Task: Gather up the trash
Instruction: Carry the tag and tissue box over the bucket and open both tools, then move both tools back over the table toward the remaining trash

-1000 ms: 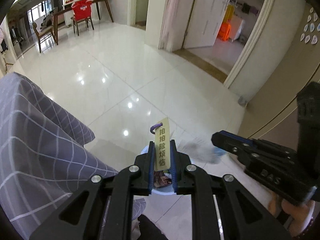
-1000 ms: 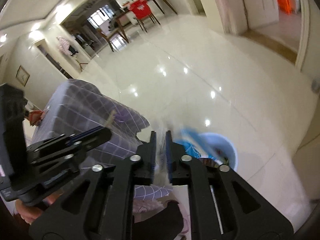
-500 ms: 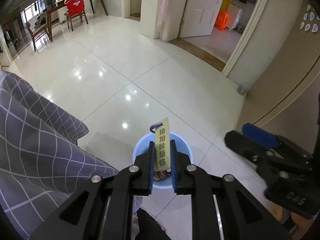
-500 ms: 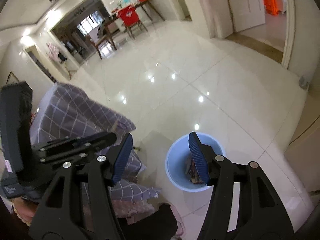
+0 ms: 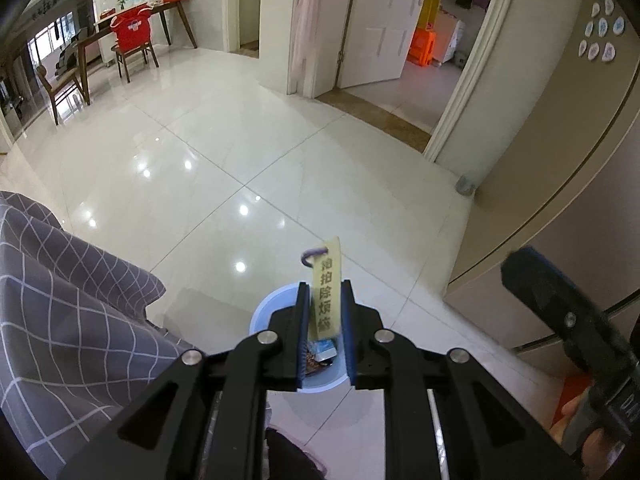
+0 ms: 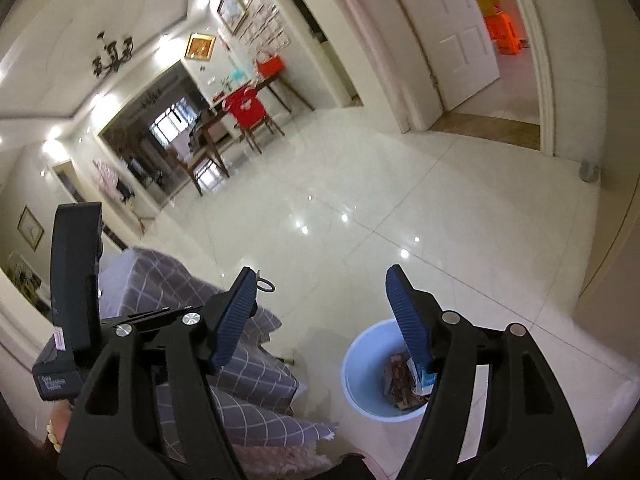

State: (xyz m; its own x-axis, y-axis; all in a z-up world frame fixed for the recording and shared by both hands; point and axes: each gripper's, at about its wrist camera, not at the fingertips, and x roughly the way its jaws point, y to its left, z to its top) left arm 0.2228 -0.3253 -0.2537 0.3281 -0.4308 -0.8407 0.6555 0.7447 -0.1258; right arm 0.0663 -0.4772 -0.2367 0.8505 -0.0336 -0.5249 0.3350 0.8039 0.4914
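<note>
the left gripper (image 5: pixel 325 322) has its jaws clamped on a yellow tag (image 5: pixel 327 296), a narrow strip with dark printed characters and a small purple loop (image 5: pixel 312 255) at its top end. the tag stands nearly upright between the blue pads, its upper part sticking out past the jaw tips. directly below the jaws sits the light blue bin (image 5: pixel 262 316) on the white tiled floor (image 5: pixel 224 168), with wrappers (image 5: pixel 320 354) lying inside it, so the tag hangs right above the bin's mouth.

the right gripper (image 6: pixel 322 314) has its jaws spread wide apart with nothing between them. in the right wrist view the bin (image 6: pixel 360 360) shows under the right-hand pad, wrappers (image 6: pixel 400 380) visible at its bottom. a grey checked cloth (image 6: pixel 248 376) hangs beside the bin on its left, and the left gripper's body (image 6: pixel 76 280) rises over that cloth. in the left wrist view the same cloth (image 5: pixel 72 328) fills the lower left.
</note>
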